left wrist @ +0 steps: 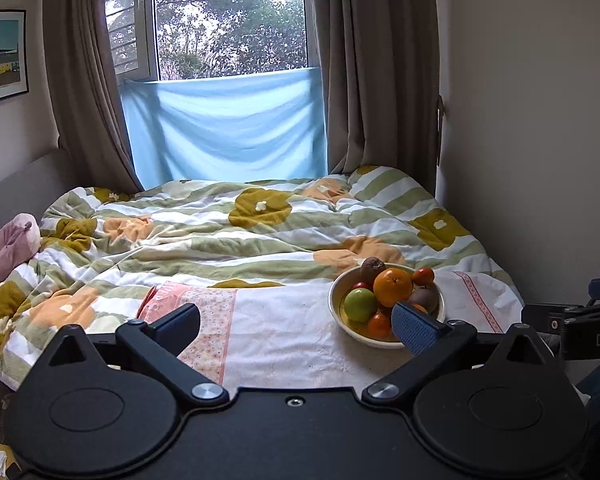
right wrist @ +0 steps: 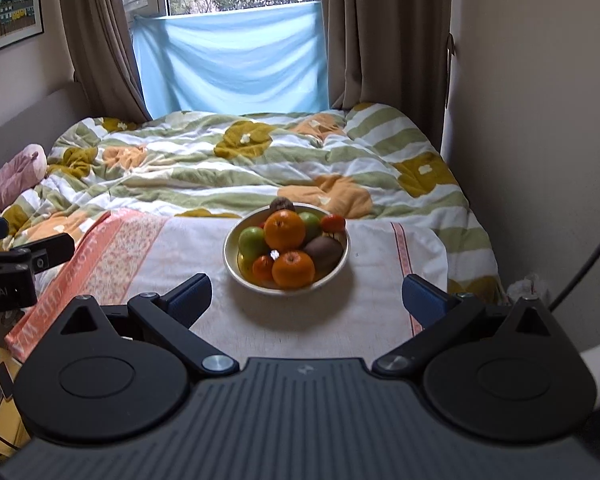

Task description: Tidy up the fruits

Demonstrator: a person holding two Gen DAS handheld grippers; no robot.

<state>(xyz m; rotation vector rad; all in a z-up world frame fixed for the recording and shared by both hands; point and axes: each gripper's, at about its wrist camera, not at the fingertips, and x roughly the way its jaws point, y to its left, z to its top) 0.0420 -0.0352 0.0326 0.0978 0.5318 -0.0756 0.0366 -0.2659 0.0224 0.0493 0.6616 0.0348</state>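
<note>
Left gripper [left wrist: 300, 324] is spread wide with nothing held, parked over the white cloth [left wrist: 292, 340] with its right finger overlapping the bowl [left wrist: 336, 312] rim in view. The fruit-filled bowl (oranges, green apples, kiwis, small red ones) is set on that cloth on the bed. Right gripper [right wrist: 306, 296] is spread wide too, empty, bowl seen just beyond it.
</note>
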